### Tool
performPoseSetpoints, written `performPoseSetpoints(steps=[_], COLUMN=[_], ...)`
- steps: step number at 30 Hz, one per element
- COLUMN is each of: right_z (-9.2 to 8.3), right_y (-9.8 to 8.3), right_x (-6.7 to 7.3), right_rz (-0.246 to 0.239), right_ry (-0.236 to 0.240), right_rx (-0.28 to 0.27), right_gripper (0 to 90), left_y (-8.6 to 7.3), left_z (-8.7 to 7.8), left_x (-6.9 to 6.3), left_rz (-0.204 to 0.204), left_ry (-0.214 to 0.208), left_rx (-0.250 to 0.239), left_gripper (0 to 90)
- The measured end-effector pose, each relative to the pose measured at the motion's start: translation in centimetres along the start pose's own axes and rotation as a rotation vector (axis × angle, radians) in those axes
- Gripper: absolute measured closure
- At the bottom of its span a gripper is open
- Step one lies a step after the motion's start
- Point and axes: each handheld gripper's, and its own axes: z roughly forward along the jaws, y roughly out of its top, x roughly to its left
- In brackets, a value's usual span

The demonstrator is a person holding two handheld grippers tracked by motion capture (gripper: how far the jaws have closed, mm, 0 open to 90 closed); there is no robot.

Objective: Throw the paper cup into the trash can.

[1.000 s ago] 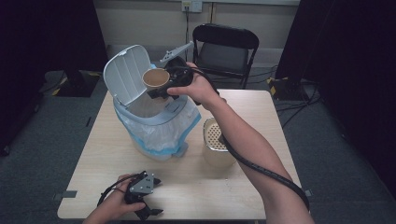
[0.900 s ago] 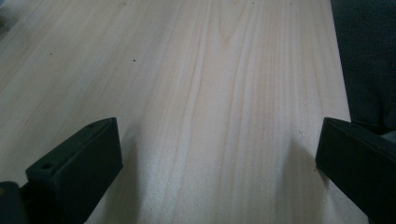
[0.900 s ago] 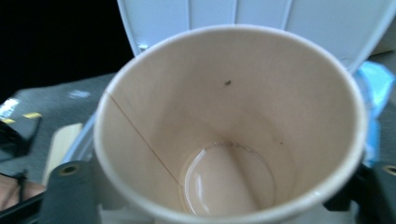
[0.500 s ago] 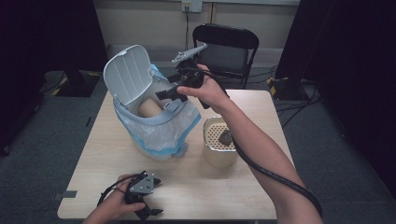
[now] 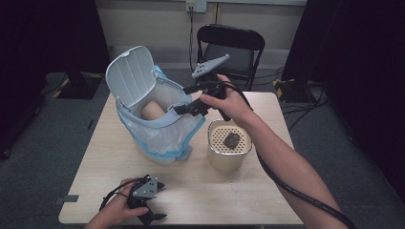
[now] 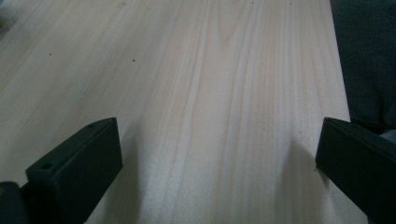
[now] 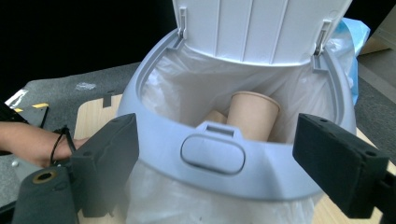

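A brown paper cup (image 5: 153, 110) (image 7: 252, 114) lies inside the grey bin (image 5: 165, 121) (image 7: 154, 140), which is lined with a white bag and has its white lid (image 5: 129, 76) (image 7: 252, 28) flipped up. My right gripper (image 5: 184, 99) (image 7: 224, 163) hovers at the bin's right rim, pointing into it. Its jaws have just been opening and stand wide, with nothing between them. My left gripper (image 5: 161, 201) (image 6: 215, 154) rests open on the wooden table (image 5: 200, 191) (image 6: 210, 70) near the front edge, holding nothing.
A beige perforated container (image 5: 229, 152) holding a dark lump (image 5: 231, 140) stands right of the bin, under my right forearm. A black folding chair (image 5: 231, 43) stands behind the table. A second brown shape (image 7: 215, 116) lies beside the cup in the bin.
A second ago my right gripper held the paper cup over the bin. It let go, the cup dropped in, and the gripper drew back to the right. The left hand stayed still.
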Motion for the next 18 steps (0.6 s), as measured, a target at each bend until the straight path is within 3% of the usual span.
performPoseSetpoints(steps=[18], right_z=[-3.1], right_y=[-3.4], right_x=[1.9], right_rz=[-0.016], right_ry=[-0.016], right_rx=[0.011], right_gripper=[14.4], left_y=[0.0], left_z=[0.0], left_x=[0.0], left_rz=[-0.001], left_ry=[0.001], left_rx=[0.0], left_gripper=[0.0])
